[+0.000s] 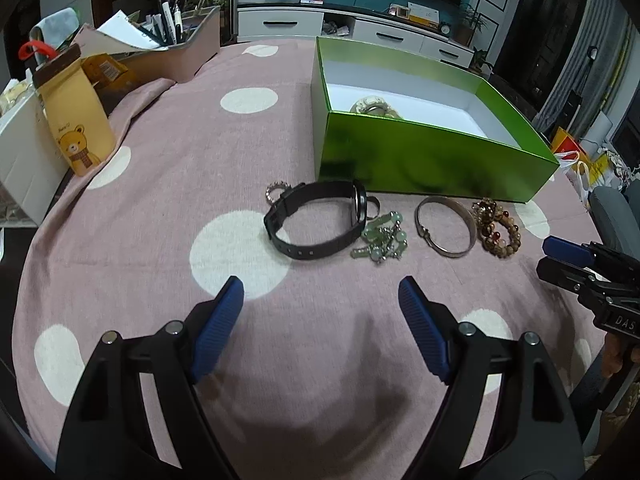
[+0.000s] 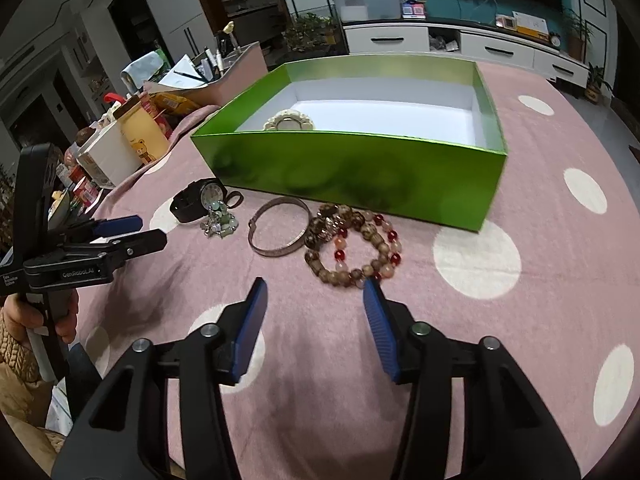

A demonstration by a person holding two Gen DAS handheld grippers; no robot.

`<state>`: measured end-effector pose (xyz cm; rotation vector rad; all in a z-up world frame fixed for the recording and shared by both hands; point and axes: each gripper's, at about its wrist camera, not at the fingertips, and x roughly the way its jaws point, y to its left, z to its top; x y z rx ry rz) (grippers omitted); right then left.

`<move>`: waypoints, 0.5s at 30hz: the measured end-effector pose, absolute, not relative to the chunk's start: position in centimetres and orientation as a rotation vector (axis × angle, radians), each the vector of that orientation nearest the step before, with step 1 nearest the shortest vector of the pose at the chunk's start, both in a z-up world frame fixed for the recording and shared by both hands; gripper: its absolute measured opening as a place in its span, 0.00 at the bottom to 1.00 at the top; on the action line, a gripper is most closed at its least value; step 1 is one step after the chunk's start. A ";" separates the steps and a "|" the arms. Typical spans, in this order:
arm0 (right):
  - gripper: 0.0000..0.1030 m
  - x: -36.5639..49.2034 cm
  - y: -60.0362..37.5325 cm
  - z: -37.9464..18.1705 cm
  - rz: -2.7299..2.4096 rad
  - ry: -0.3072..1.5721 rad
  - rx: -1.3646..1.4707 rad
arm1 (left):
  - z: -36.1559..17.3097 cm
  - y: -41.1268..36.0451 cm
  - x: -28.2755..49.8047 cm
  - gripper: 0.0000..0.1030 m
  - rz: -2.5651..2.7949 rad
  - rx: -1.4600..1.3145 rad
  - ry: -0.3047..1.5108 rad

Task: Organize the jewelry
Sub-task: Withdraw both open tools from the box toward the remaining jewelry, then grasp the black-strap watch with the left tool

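Note:
A green box [image 1: 420, 156] [image 2: 360, 168] stands open on the pink dotted cloth, with a pale beaded bracelet [image 1: 374, 105] [image 2: 289, 123] inside. In front of it lie a black watch [image 1: 316, 220] [image 2: 196, 200], a green bead piece [image 1: 382, 240] [image 2: 220, 222], a metal bangle [image 1: 446, 226] [image 2: 280, 226], a brown and red bead bracelet [image 1: 496, 226] [image 2: 354, 244] and a small ring [image 1: 275, 192]. My left gripper [image 1: 320, 304] is open and empty, just short of the watch. My right gripper [image 2: 316, 300] is open and empty, just short of the bead bracelet.
A yellow bear carton [image 1: 76, 120] [image 2: 144, 132], a white box [image 1: 20, 160] and a desk organiser with pens [image 1: 176, 44] crowd the left side. A white TV cabinet [image 1: 360, 28] stands behind the table.

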<state>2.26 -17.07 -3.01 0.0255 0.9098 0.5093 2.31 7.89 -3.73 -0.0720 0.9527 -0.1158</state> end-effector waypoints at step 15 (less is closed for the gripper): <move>0.37 4.6 -14.9 -3.8 0.529 0.918 -0.012 | -3.8 7.4 5.2 0.64 -0.165 0.028 0.939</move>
